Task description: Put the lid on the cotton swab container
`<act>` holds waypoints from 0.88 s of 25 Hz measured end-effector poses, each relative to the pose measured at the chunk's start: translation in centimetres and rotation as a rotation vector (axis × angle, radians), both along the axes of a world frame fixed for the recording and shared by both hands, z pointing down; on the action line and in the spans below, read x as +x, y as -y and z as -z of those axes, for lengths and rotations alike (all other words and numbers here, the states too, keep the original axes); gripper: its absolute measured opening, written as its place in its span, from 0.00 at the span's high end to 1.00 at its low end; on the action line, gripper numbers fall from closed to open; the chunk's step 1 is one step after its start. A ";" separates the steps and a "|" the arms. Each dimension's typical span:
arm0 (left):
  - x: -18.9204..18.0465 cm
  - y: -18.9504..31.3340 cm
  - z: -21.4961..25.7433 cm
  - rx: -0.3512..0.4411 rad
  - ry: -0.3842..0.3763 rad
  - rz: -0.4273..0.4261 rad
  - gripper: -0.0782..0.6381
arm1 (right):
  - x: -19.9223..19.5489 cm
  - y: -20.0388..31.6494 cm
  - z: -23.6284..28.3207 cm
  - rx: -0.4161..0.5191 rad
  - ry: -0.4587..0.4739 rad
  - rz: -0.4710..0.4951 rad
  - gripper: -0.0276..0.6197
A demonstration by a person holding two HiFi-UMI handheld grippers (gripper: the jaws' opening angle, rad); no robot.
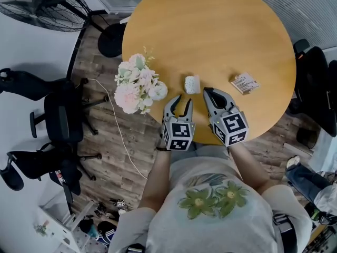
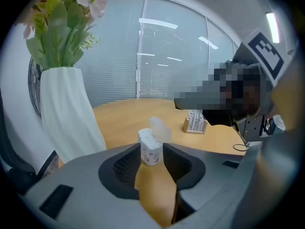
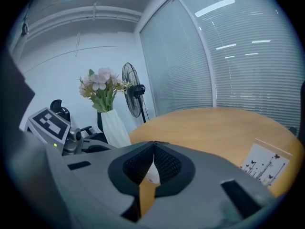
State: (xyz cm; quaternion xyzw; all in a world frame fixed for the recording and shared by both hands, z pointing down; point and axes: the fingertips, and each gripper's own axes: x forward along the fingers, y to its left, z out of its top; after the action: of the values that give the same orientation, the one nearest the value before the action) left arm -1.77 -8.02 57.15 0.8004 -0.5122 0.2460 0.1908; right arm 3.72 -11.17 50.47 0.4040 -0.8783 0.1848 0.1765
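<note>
Head view looks down on a person in a grey shirt printed with green flowers [image 1: 213, 198], standing at a round, honey-coloured wooden bench [image 1: 210, 30] with a gripper in each hand. A small white cylindrical cotton swab container [image 1: 192, 84] stands uncapped on the bench near its front edge, just ahead of both tools. The left gripper [image 1: 184, 99] has its jaws parted and holds nothing; seen from the left gripper view, the container [image 2: 150, 147] sits framed in the gap beyond the jaw tips, its packed swab ends showing at the top, with the pads clear of it. A pale, hazy shape [image 2: 160, 128] just behind the container is too blurred to identify. The right gripper [image 1: 207, 91] points at the bench just to the right of the container, its jaws pressed together at the tips with nothing visibly caught between them. A small white printed card packet [image 1: 245, 83] lies well apart to the right. At the bench's left edge stands a white vase of pink and cream flowers [image 1: 138, 83]. Black office chairs [image 1: 58, 115] and a black floor fan [image 1: 47, 4] stand on the floor to the left of the bench.
</note>
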 end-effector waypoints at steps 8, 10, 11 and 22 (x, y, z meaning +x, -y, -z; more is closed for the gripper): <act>1.0 0.0 -2.5 -0.029 0.056 -0.068 0.53 | -0.2 0.4 -1.2 -0.026 -0.026 0.016 0.96; 1.1 0.1 -2.9 -0.030 0.061 -0.070 0.53 | -0.3 0.4 -1.5 -0.038 -0.030 0.020 0.87; 1.1 0.2 -3.1 -0.031 0.062 -0.071 0.53 | -0.3 0.4 -1.7 -0.045 -0.033 0.021 0.85; 1.3 0.9 -4.3 -0.036 0.071 -0.080 0.49 | -1.1 0.5 -3.1 -0.111 -0.020 0.032 0.58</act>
State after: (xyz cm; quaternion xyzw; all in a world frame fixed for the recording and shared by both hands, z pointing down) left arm -0.46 -8.97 61.42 0.8076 -0.4816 0.2908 0.1770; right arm 2.66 -11.67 53.58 0.3812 -0.8713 0.2264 0.2102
